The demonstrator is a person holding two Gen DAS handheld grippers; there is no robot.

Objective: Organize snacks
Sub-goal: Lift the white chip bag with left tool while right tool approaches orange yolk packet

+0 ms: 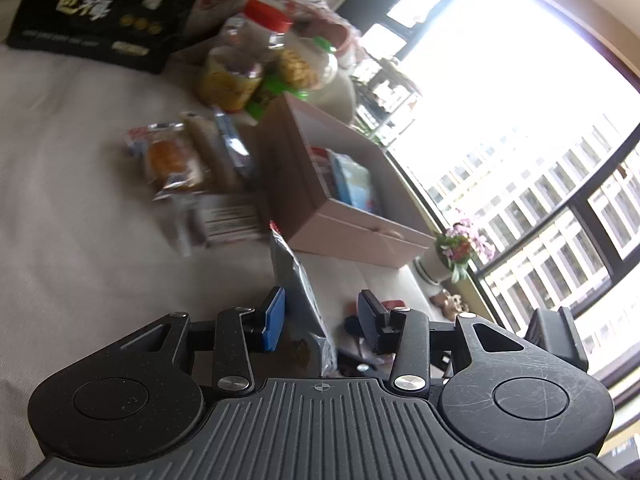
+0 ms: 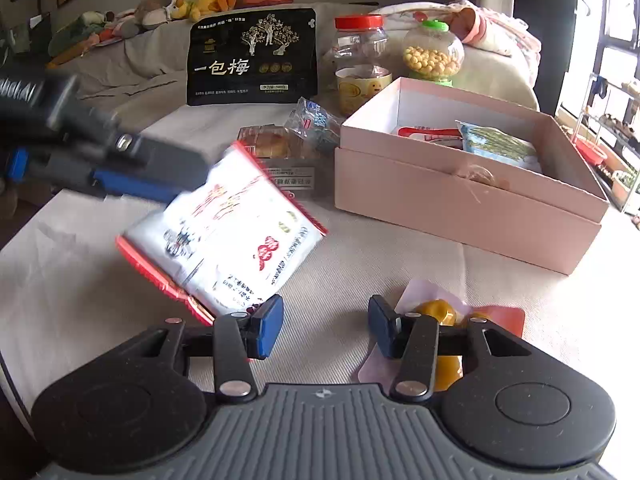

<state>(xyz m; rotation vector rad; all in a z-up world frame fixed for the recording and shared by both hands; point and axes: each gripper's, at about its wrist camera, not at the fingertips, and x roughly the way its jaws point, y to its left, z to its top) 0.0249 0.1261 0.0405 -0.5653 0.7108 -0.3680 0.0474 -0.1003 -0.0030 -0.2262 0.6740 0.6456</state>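
Observation:
My left gripper has a white snack packet with red edges between its jaws, seen edge-on. The jaws stand wide with a gap on the right side. In the right wrist view the left gripper holds that packet in the air, left of the pink box. The box holds several packets. My right gripper is open and empty, low over the cloth. A pink-wrapped yellow snack lies just right of it.
Loose snacks lie left of the box, also in the left wrist view. Behind stand a black plum bag, a red-lid jar, a green-lid jar. A flower pot and window are beyond the box.

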